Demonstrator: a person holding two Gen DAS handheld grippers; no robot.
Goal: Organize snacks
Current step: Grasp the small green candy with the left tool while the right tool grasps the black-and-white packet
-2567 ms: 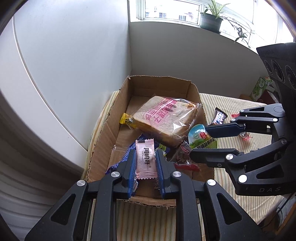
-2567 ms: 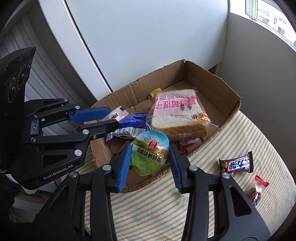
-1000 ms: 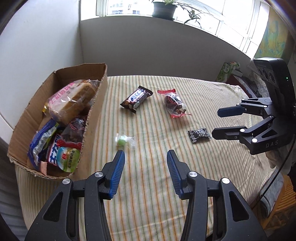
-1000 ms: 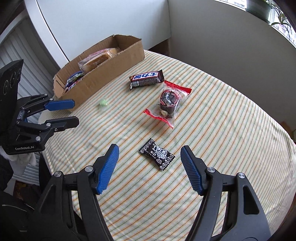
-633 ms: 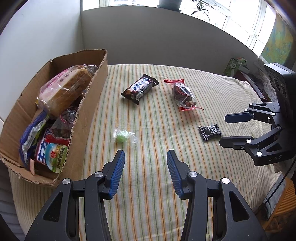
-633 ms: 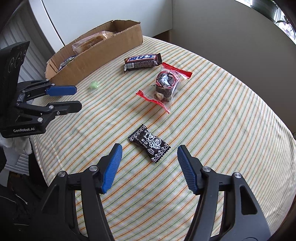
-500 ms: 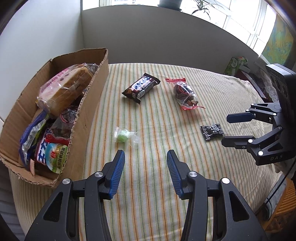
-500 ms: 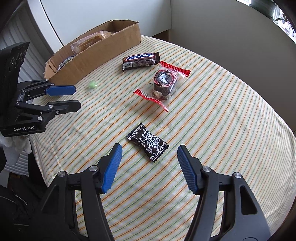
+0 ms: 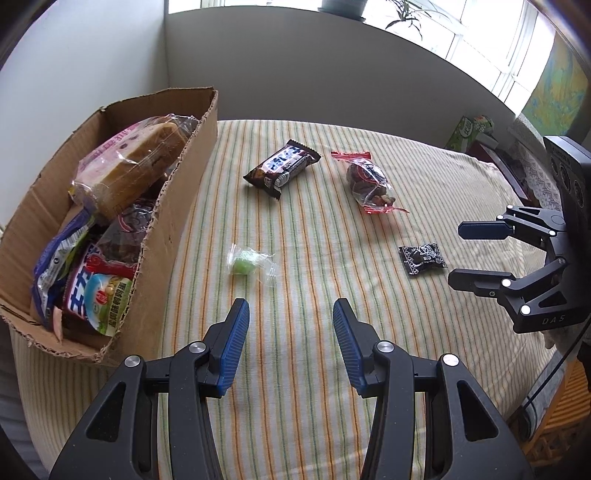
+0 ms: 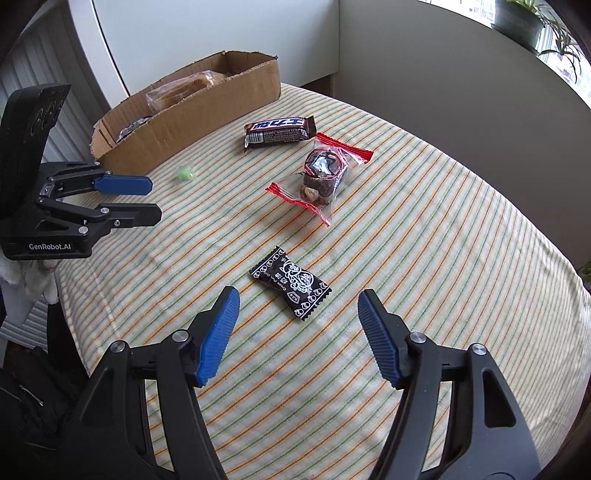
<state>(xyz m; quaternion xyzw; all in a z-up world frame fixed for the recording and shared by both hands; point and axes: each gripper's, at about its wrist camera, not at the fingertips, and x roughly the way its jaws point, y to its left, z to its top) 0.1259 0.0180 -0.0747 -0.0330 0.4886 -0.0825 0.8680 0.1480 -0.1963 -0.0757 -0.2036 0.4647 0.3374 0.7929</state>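
Note:
A cardboard box [image 9: 177, 206] [image 10: 221, 99] at the left holds a bagged bread loaf [image 9: 136, 162] and several snack packs. On the striped cloth lie a chocolate bar [image 9: 282, 168] [image 10: 280, 131], a red-edged clear bag of dark snacks [image 9: 369, 181] [image 10: 321, 173], a small green candy [image 9: 243, 264] [image 10: 184, 172] and a black wrapped candy [image 9: 423, 258] [image 10: 290, 287]. My left gripper [image 9: 290, 314] [image 10: 147, 197] is open and empty, just short of the green candy. My right gripper [image 10: 298, 302] [image 9: 458, 253] hovers over the black candy, jaws opening, nothing touched.
The table [image 9: 314, 332] is round with a striped cloth and falls away at its front and right edges. Walls rise behind the box. A green carton [image 9: 467, 129] stands beyond the far right edge, and a potted plant [image 10: 517, 18] sits on the window ledge.
Both grippers left the box empty and swung over the table. Within the last second the left one neared the green candy and the right one closed in on the black candy.

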